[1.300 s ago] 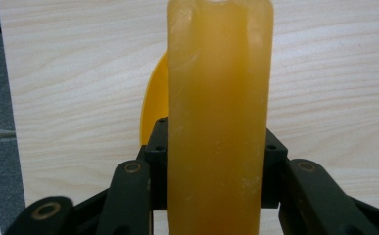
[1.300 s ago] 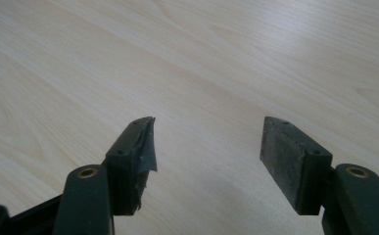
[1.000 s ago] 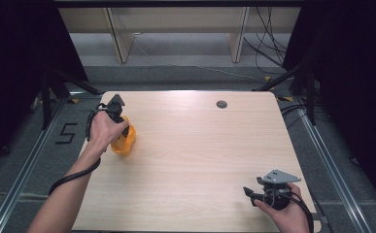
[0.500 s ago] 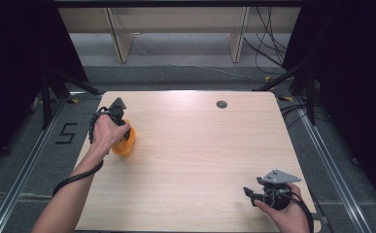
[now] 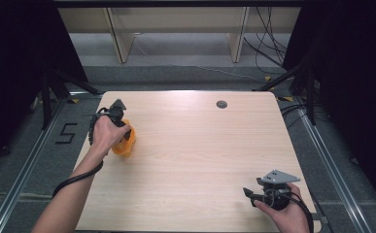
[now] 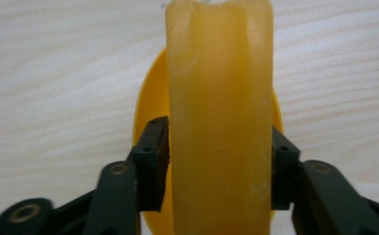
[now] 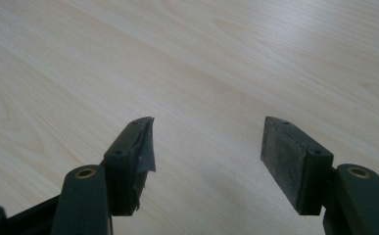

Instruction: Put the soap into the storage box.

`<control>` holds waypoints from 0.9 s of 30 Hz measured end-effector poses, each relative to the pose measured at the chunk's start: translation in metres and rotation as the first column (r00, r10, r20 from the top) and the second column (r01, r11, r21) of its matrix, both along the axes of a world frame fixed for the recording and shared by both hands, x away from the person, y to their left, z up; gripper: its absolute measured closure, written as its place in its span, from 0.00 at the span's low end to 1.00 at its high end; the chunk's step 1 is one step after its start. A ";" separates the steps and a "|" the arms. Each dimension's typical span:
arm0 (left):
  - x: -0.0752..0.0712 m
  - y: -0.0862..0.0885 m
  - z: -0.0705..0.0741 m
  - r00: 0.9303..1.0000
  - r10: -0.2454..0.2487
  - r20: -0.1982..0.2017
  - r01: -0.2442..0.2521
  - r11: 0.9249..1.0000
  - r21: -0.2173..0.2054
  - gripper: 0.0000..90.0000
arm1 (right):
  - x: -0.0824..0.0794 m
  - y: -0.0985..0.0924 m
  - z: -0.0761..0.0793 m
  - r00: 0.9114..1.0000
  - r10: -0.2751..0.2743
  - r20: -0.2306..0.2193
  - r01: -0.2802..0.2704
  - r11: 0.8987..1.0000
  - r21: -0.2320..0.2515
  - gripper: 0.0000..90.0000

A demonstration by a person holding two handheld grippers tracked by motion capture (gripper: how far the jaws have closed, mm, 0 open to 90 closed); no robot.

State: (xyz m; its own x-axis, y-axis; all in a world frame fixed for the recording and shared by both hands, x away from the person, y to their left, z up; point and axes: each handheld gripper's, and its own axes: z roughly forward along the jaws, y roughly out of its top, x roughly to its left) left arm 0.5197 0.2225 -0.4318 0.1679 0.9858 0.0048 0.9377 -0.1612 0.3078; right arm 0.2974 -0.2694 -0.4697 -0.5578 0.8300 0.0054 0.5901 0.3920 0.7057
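A translucent orange-yellow plastic object (image 6: 220, 117) sits near the left edge of the pale wooden table (image 5: 195, 160), about midway between its near and far sides. In the left gripper view it appears as a long, smooth, amber piece whose long axis runs straight away from the camera, along the line of the jaws, its far end reaching the top of the picture. Behind it lies a brighter yellow, rounded, disc-like part (image 6: 145, 112) against the wood. What kind of object it is, I cannot tell. From the high view it shows as an orange shape (image 5: 125, 141) partly hidden under the person's left hand (image 5: 107, 133).

The left gripper (image 6: 219, 152) is clamped on the amber piece, its 2 black jaws pressing on opposite sides of it. The left forearm reaches in from the near-left corner, with the black cable (image 5: 76, 178) trailing along it.

The right gripper (image 7: 206, 147) rests near the table's near-right corner, held in the person's right hand (image 5: 285, 216), well apart from the orange object. Its 2 jaws stand wide apart with bare wood between them. A grey 3-cornered plate (image 5: 278, 175) sits on top of it.

A small dark round grommet (image 5: 221, 104) lies in the tabletop near the far edge, right of centre.
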 end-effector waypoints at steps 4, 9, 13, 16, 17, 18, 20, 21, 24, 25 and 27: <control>-0.003 0.001 -0.001 1.000 -0.014 0.022 0.015 1.000 -0.020 0.48 | 0.000 0.000 0.000 1.000 -0.011 -0.004 0.011 1.000 0.001 0.41; -0.008 0.001 0.005 0.997 -0.042 0.063 0.044 0.999 -0.030 0.32 | 0.000 0.000 0.000 1.000 -0.008 -0.006 0.008 1.000 -0.004 0.41; -0.013 0.002 0.012 0.993 -0.066 0.095 0.066 0.998 -0.001 0.25 | 0.001 0.000 -0.002 1.000 0.012 0.007 -0.012 1.000 0.001 0.41; -0.017 0.004 0.017 0.991 -0.076 0.108 0.077 0.997 -0.008 0.24 | -0.001 0.001 -0.001 1.000 -0.012 -0.013 0.012 1.000 -0.001 0.41; -0.020 0.005 0.019 0.990 -0.074 0.116 0.076 0.997 -0.013 0.24 | 0.000 0.000 -0.001 1.000 -0.009 -0.007 0.009 1.000 -0.002 0.41; -0.022 0.005 0.022 0.990 -0.072 0.124 0.075 0.997 -0.017 0.23 | -0.001 0.000 -0.001 1.000 -0.011 -0.010 0.011 1.000 -0.001 0.41; -0.026 0.005 0.023 0.986 -0.054 0.158 0.059 0.998 -0.023 0.22 | 0.001 0.000 -0.002 1.000 -0.001 -0.014 0.001 1.000 0.010 0.41; -0.029 0.006 0.026 0.987 -0.049 0.155 0.054 0.998 -0.026 0.22 | 0.000 0.001 -0.001 1.000 -0.003 -0.014 0.003 1.000 0.008 0.41; -0.036 0.009 0.031 0.983 -0.042 0.179 0.049 0.998 -0.035 0.22 | 0.002 0.000 -0.002 1.000 0.017 0.009 -0.017 1.000 0.000 0.41; -0.038 0.010 0.033 0.982 -0.041 0.186 0.050 0.998 -0.045 0.22 | 0.000 0.000 -0.001 1.000 -0.004 -0.001 0.004 1.000 -0.005 0.41; -0.044 0.011 0.037 0.980 -0.043 0.194 0.053 0.998 -0.045 0.22 | 0.000 0.000 -0.001 1.000 -0.010 -0.010 0.010 1.000 -0.002 0.41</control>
State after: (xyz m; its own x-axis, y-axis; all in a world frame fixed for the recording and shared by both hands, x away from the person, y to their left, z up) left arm 0.4759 0.2338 -0.3950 0.2157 0.9764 -0.0074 0.8513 -0.1843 0.4912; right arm 0.2971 -0.2691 -0.4707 -0.5496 0.8353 0.0093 0.6006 0.3874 0.6994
